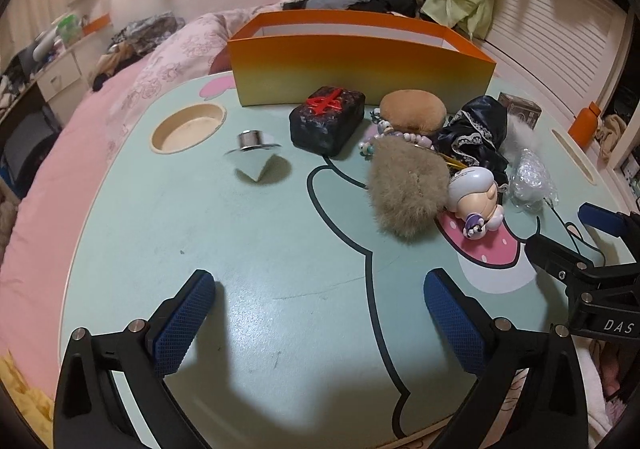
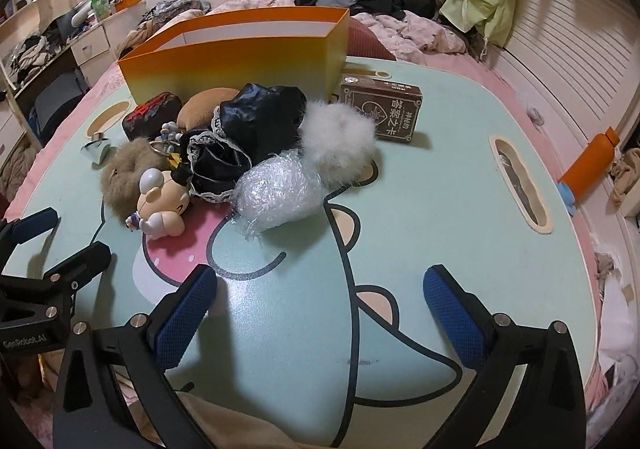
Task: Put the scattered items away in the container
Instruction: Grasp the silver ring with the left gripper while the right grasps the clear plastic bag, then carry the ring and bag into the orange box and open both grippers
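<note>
Bedroom, mint cartoon-print worktop (image 1: 256, 249) set on a pink bed (image 1: 52, 177); I log as follows. Orange container (image 1: 360, 69): upright at the worktop's far edge, open top, inside not visible to me. Just before it, a scattered cluster: black block with red emblem (image 1: 328, 117), tan round cushion (image 1: 412, 109), black lace-trimmed fabric (image 2: 244, 129), bead string (image 1: 384, 137), grey-brown fur puff (image 1: 404, 189) touching a small figurine (image 1: 476, 201), white fluffy puff (image 2: 340, 145), crinkled clear wrap (image 2: 276, 189), brown printed box (image 2: 380, 109) beside the container's corner. Metal spinning top (image 1: 256, 153): apart, near a round recess (image 1: 188, 127). Left gripper (image 1: 320, 317): fingers wide, nothing between them. Right gripper (image 2: 320, 313): fingers wide, likewise empty, over bare worktop.
</note>
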{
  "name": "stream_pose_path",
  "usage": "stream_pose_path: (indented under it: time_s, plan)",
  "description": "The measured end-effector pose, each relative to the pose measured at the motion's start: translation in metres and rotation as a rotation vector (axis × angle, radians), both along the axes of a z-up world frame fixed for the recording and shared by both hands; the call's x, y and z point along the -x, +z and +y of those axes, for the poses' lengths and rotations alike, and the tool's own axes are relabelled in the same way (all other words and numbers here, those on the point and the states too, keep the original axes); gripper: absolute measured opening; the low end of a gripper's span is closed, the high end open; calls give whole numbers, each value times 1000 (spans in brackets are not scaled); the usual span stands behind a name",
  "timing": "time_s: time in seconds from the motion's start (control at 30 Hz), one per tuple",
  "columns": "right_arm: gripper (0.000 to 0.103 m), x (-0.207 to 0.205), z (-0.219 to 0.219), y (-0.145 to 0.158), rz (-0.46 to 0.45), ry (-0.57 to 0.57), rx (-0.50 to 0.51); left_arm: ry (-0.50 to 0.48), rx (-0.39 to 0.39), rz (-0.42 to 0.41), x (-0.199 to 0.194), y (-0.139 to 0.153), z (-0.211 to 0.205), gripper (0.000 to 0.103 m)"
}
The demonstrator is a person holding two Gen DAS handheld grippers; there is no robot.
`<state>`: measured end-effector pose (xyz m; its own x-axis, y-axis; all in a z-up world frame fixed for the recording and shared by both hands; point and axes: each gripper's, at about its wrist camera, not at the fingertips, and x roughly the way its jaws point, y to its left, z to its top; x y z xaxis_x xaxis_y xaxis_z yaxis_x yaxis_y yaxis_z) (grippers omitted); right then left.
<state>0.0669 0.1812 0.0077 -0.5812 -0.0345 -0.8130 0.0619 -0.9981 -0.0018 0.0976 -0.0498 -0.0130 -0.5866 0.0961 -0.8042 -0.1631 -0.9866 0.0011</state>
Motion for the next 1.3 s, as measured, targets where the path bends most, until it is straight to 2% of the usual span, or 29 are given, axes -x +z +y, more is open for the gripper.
stream_pose_path:
  time_s: [0.17,0.33,0.4,0.53,0.67,0.73,0.8,0.83,0.87,0.9,0.93,0.97,1.0,1.03,1.13,1.2,1.3]
  plan:
    - [103,-1,-1,-1,4,6,-1,-12,-3,8,0,0,1,103]
    - [103,0,-2,-2,20,24,1,-63,-8,16,4,1,2,103]
    - [103,1,-2,-2,24,27,2,-37,-6,24,7,3,-5,103]
    - [103,2,-2,-1,30,33,10,20,-79,66,19,15,-31,102]
    - [101,7,2,7,74,45,57,22,-76,75,44,24,-40,88]
    - [97,12,0,11,93,47,53,13,-67,71,56,24,-39,86]
    - [89,20,0,12,90,52,58,0,-66,50,67,19,-37,80]
    - [87,24,0,12,83,57,66,-9,-64,35,69,15,-35,70]
    - [83,28,-1,12,73,63,75,-21,-61,12,73,10,-32,54]
    - [79,31,-3,11,63,69,81,-28,-49,4,74,7,-30,51]
    - [76,34,-4,10,56,74,83,-36,-9,26,72,6,-27,25]
    - [64,37,-6,8,46,83,79,-40,0,39,70,7,-25,27]
    - [41,39,-9,5,37,91,68,-36,-24,55,67,10,-27,27]
    - [37,38,-10,7,54,91,47,-29,-80,75,61,16,-32,27]
    - [36,32,-5,11,59,109,91,-37,-127,116,52,34,-38,27]
    - [36,26,-2,22,94,119,108,-45,-127,156,51,49,-38,27]
    - [36,28,0,43,159,130,122,-81,-188,211,59,76,-37,27]
